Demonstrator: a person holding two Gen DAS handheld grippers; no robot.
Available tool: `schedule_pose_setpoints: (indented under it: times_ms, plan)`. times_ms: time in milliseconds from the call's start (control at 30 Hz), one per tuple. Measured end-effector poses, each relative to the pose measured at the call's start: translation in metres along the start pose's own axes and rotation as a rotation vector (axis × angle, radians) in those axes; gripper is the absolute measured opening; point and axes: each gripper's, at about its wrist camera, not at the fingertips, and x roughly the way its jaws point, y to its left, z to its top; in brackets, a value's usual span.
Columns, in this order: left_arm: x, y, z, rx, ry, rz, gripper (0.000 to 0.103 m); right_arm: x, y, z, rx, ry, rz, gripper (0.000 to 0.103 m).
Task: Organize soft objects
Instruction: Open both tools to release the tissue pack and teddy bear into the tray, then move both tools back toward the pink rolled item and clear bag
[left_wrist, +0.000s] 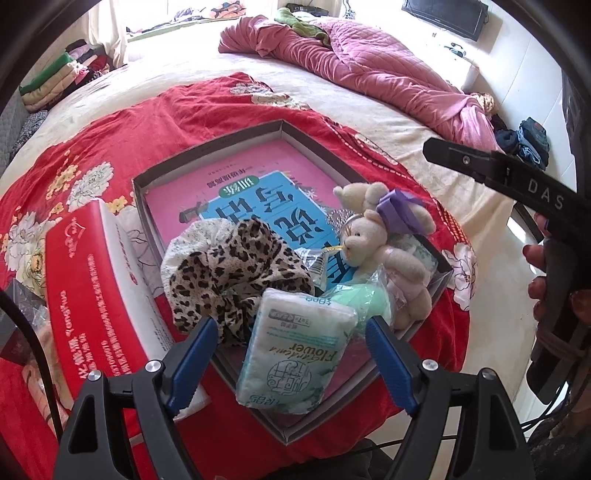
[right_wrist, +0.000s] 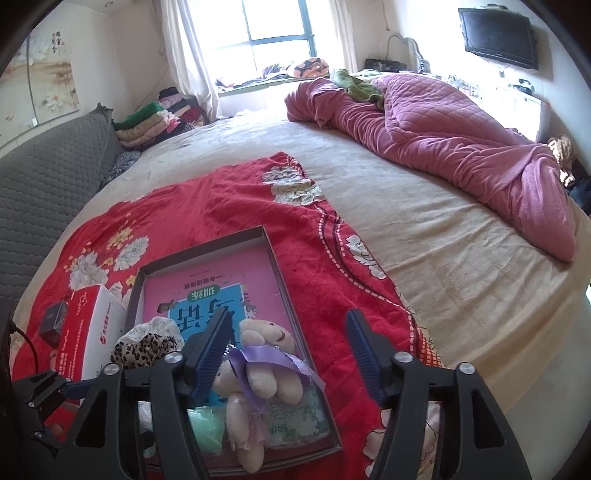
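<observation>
A shallow grey box (left_wrist: 207, 147) lies on a red floral blanket and holds a pink and blue book. On the book lie a leopard scrunchie (left_wrist: 229, 280), a white lace scrunchie (left_wrist: 181, 243), a cream plush bear (left_wrist: 380, 236) with a purple ribbon, a green soft piece in plastic (left_wrist: 365, 302) and a tissue pack (left_wrist: 295, 354). My left gripper (left_wrist: 291, 325) is open, its blue pads either side of the tissue pack and clear of it. My right gripper (right_wrist: 289, 314) is open above the bear (right_wrist: 258, 369), which rests in the box (right_wrist: 284, 280).
A red and white carton (left_wrist: 96, 288) lies left of the box. A pink quilt (right_wrist: 443, 140) is bunched at the far right of the bed. Folded clothes (right_wrist: 147, 118) sit by the grey headboard (right_wrist: 48, 184). The bed edge runs at the right.
</observation>
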Motion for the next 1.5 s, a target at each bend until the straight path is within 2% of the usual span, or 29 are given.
schedule_pose_setpoints:
  times_ms: [467, 533, 567, 833, 1500]
  plan:
    - [-0.031, 0.007, 0.001, -0.017, -0.060, 0.010, 0.083, -0.021, 0.017, 0.005, -0.039, -0.032, -0.029, 0.069]
    - [-0.037, 0.010, 0.000, -0.020, -0.066, 0.013, 0.084, -0.025, 0.022, 0.007, -0.046, -0.041, -0.035, 0.071]
    - [-0.040, 0.011, 0.000, -0.022, -0.071, 0.016, 0.084, -0.027, 0.024, 0.007, -0.048, -0.045, -0.037, 0.075]
    - [-0.068, 0.025, -0.003, -0.047, -0.116, 0.032, 0.087, -0.047, 0.047, 0.014, -0.078, -0.080, -0.043, 0.075]
    - [-0.139, 0.078, -0.028, -0.143, -0.206, 0.080, 0.087, -0.095, 0.138, 0.017, -0.201, -0.147, 0.026, 0.076]
